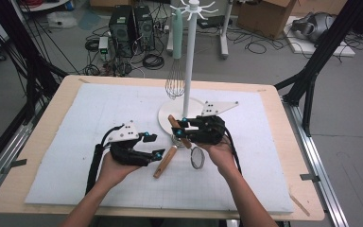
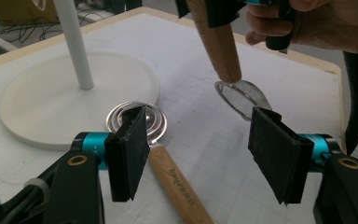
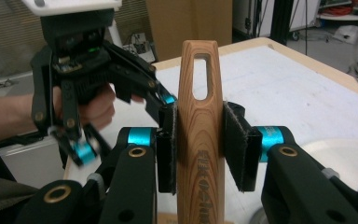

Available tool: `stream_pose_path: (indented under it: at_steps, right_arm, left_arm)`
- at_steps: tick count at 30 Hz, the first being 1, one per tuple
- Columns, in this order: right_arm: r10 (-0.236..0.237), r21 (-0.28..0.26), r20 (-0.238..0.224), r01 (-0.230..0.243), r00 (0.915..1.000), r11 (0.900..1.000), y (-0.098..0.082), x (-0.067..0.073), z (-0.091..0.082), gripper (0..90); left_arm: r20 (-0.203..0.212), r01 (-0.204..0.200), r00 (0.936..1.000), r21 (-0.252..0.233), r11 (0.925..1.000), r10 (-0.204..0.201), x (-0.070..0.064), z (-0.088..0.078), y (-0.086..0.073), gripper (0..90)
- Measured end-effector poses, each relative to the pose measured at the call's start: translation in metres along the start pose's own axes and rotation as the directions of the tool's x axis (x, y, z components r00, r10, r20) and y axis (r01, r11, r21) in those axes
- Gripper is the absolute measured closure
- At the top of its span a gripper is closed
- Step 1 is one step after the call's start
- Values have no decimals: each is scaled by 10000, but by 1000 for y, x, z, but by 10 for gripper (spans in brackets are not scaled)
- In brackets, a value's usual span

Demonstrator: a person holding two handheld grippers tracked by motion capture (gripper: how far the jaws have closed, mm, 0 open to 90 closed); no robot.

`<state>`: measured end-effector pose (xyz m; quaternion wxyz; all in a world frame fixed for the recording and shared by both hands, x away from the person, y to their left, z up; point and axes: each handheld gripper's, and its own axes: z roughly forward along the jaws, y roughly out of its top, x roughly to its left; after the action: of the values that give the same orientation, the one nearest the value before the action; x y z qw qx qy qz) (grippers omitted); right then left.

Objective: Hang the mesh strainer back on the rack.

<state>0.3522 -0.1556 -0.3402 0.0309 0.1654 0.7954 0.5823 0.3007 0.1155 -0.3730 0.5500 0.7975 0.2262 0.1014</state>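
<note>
Right gripper (image 1: 185, 131): clamped on the wooden handle (image 3: 199, 140) of a small strainer; both pads press flat on the handle's sides in the right gripper view.
Held strainer: handle points up and away toward the stand, its slotted end above the pads; the mesh bowl (image 1: 197, 157) hangs low near the person, over the white mat (image 1: 99, 113). In the left gripper view the handle comes down from above to the round mesh rim (image 2: 242, 95), which sits on or just above the mat; contact cannot be told.
Left gripper (image 1: 154, 146): jaws apart, nothing between the pads. No grip.
Second utensil: a spiral whisk (image 2: 137, 120) with a wooden handle (image 1: 165, 161) lies flat on the mat. Its coil head is just beside the stand's base; its handle runs back under the left gripper's jaws.
Left gripper position: low over the mat, left of the held strainer, jaws pointing toward the lying utensil's handle.
Stand: white pole (image 1: 189, 61) on a round white base (image 1: 168, 118), mid-table, with hooks on top.
Hanging whisk (image 1: 175, 78): balloon type, pale green handle, hung on the stand, left of the pole.
Hands: left hand (image 1: 113, 168) and right hand (image 1: 220, 151) each wrap a gripper body.
</note>
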Motion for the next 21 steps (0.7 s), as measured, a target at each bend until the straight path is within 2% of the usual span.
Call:
stream_pose_path:
  at_steps: [5, 7, 13, 19, 21]
  right_arm:
    - [-100, -75, 17, 100, 9999, 9999, 4, 7, 11, 682]
    - [-145, -143, 0, 145, 9999, 9998, 6, 10, 14, 682]
    - [-267, -299, 74, 269, 9996, 9992, 10, 18, 22, 681]
    - [-321, -427, 104, 325, 9994, 9986, 11, 24, 28, 681]
    - [-343, -477, 146, 350, 9993, 9982, 12, 26, 30, 680]
  left_arm:
    - [84, 52, 10000, 75, 10000, -53, -4, 11, 3, 426]
    - [116, -42, 9999, 126, 9999, 41, -6, 14, 4, 434]
    - [153, -57, 9999, 8, 10000, 57, -12, 23, 8, 483]
    - [32, 176, 9998, -107, 9998, -176, -11, 26, 8, 536]
    - [-13, 139, 9999, -211, 9997, -139, -11, 25, 9, 583]
